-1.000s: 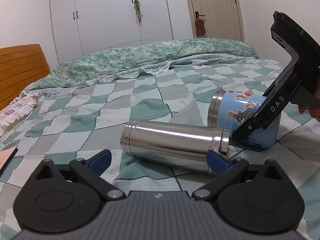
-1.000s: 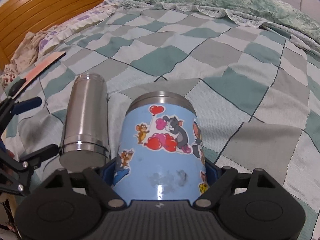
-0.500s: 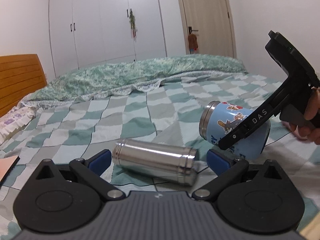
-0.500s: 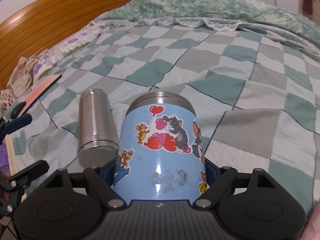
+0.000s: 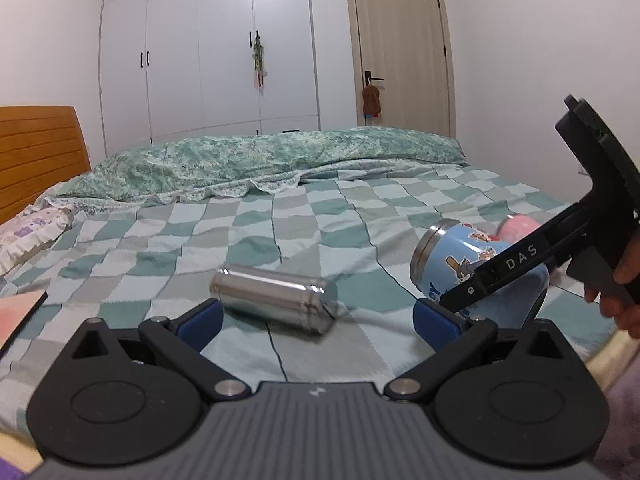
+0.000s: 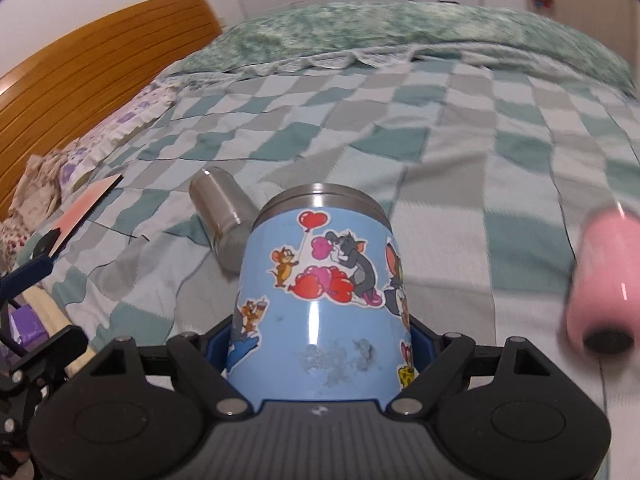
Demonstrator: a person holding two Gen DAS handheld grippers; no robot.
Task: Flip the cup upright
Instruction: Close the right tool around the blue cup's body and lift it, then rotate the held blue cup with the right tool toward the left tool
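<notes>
A steel flask lies on the checkered bedspread; a pink cup at 3 o'clock, wardrobe at 12.

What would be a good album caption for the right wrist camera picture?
Right gripper clamps a blue cartoon-sticker cup above the checkered bedspread; a steel cup lies on its side behind.

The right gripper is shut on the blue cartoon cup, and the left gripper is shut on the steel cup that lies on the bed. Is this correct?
One part is wrong. In the left wrist view the left gripper is open and holds nothing; the steel cup lies free on the bed ahead of its fingers. The right gripper is indeed shut on the blue cartoon cup.
</notes>
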